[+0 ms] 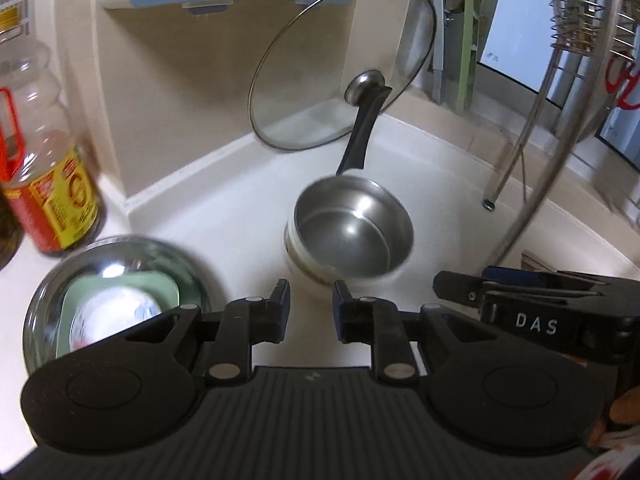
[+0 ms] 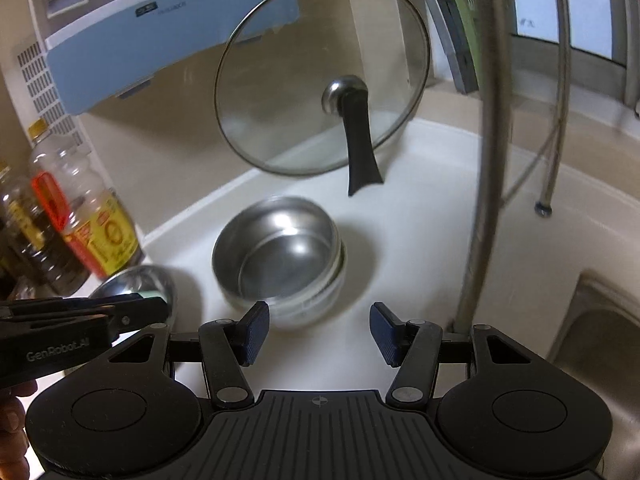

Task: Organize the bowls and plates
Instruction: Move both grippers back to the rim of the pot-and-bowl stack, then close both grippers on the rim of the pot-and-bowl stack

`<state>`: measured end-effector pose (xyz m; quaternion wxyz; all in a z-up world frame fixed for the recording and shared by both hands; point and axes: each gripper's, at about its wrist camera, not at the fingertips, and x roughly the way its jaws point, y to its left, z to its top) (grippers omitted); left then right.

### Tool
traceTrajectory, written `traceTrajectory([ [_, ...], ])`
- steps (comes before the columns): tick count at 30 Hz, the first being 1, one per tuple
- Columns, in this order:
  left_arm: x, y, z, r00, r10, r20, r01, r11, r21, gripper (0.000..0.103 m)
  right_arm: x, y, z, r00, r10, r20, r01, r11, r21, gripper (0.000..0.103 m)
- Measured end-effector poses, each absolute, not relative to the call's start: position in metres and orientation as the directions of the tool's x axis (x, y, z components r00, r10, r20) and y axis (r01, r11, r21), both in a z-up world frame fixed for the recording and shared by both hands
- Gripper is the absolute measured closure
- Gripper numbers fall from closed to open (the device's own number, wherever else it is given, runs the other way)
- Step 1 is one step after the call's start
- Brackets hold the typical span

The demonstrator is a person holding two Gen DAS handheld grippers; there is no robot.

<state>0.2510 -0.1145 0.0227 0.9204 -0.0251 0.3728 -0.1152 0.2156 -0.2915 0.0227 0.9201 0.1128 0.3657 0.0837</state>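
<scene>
A stack of round bowls (image 1: 352,232) (image 2: 280,256), with a steel one on top, stands on the white counter (image 1: 240,216) just ahead of both grippers. A wide steel bowl (image 1: 52,280) (image 2: 132,280) to the left holds a green square plate (image 1: 80,300) and a white dish (image 1: 112,312). My left gripper (image 1: 312,308) is open by a narrow gap with nothing in it, just short of the stack's near rim. My right gripper (image 2: 320,332) stands wide open and empty, also short of the stack. Each gripper's side shows in the other's view.
A glass lid (image 1: 320,80) (image 2: 280,80) with a black handle leans in the back corner. Oil bottles (image 1: 48,176) (image 2: 92,220) stand at left. A curved faucet (image 2: 484,160), a hose and a steel sink (image 2: 592,340) lie at right. A wire rack (image 1: 580,8) hangs above.
</scene>
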Motion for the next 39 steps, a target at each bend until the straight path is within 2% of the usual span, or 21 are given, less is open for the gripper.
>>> traceTrajectory([
  [7,0.299,-0.119,0.015,0.68,-0.259,-0.686,0.219,0.964,-0.147,0.08,0.264,-0.281,0.016,0.723,0.202,-0.66,-0.045,0.968,0.247,0.047],
  [20,0.353,-0.125,-0.016,0.621,-0.23,-0.749,0.18,0.972,-0.15,0.08,0.319,-0.271,-0.015,0.669,0.161,-0.726,-0.029,0.981,0.191,0.048],
  [21,0.354,-0.125,-0.018,0.618,-0.226,-0.753,0.177,0.973,-0.147,0.08,0.321,-0.271,-0.017,0.665,0.158,-0.73,-0.028,0.982,0.187,0.049],
  [24,0.357,-0.125,-0.022,0.609,-0.223,-0.761,0.169,0.974,-0.151,0.08,0.329,-0.272,-0.025,0.648,0.161,-0.745,-0.028,0.982,0.188,0.065],
  [28,0.361,-0.128,-0.024,0.606,-0.219,-0.765,0.17,0.975,-0.145,0.08,0.331,-0.274,-0.029,0.638,0.161,-0.753,-0.025,0.982,0.188,0.074],
  [34,0.364,-0.132,-0.03,0.6,-0.199,-0.775,0.166,0.978,-0.122,0.083,0.332,-0.274,-0.03,0.63,0.142,-0.764,-0.021,0.986,0.166,0.086],
  [39,0.361,-0.132,-0.03,0.599,-0.195,-0.777,0.17,0.979,-0.114,0.083,0.334,-0.272,-0.029,0.611,0.139,-0.779,-0.046,0.989,0.141,0.087],
])
